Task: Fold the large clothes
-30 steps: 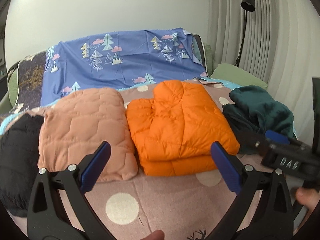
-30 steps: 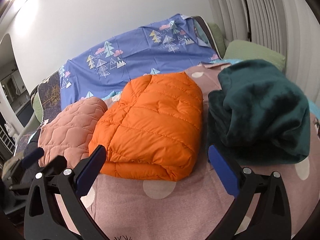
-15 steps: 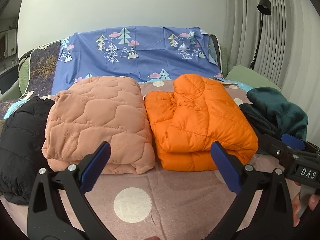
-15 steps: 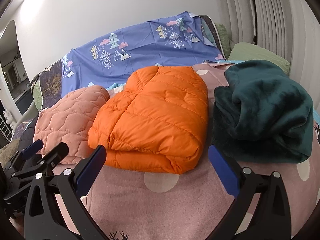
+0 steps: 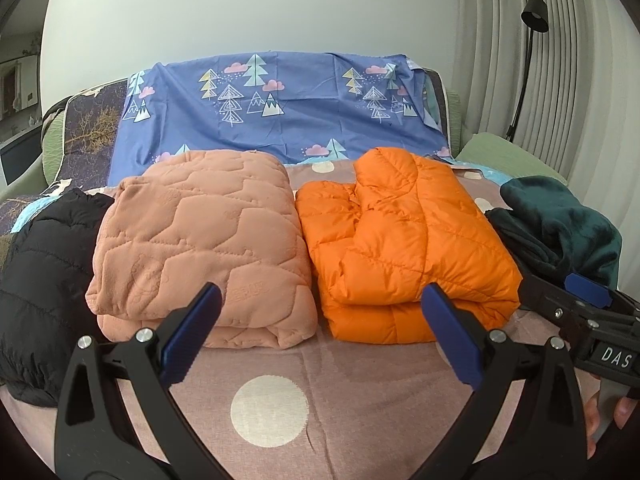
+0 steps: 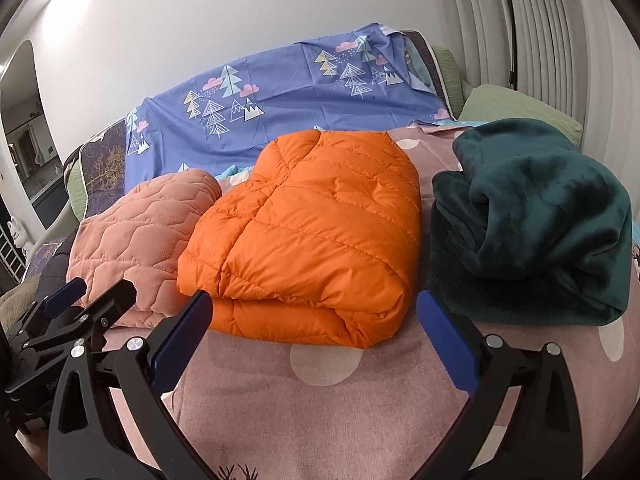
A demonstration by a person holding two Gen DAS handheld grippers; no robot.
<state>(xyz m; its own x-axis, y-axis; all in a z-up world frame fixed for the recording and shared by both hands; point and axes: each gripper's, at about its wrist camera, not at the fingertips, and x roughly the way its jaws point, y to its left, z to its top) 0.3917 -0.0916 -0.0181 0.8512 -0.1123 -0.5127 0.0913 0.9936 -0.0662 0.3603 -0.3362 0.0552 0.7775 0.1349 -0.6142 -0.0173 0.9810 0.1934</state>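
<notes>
Four garments lie in a row on a pink polka-dot bedspread (image 5: 304,364). The orange puffer jacket (image 5: 404,252) is folded into a thick rectangle, its doubled fold edge facing the grippers and a sleeve tucked across the top. Touching its left side sits a peach quilted jacket (image 5: 200,248), also folded, with hexagon stitching. Left of that a black puffer jacket (image 5: 40,280) lies bundled at the bedspread's edge. Right of the orange one, a dark green fleece garment (image 6: 536,220) sits in a loose, rumpled heap, not squared off.

The left gripper (image 5: 320,332) hovers over bare bedspread in front of the seam between the peach and orange jackets, jaws spread wide and holding nothing. The right gripper (image 6: 316,336) hangs before the orange jacket's front edge, jaws likewise released and empty; part of a hand (image 5: 608,420) shows beneath it.

A strip of open bedspread runs along the near side. Behind the row, a blue tree-print sheet (image 5: 288,108) drapes upward, closing the far edge.
</notes>
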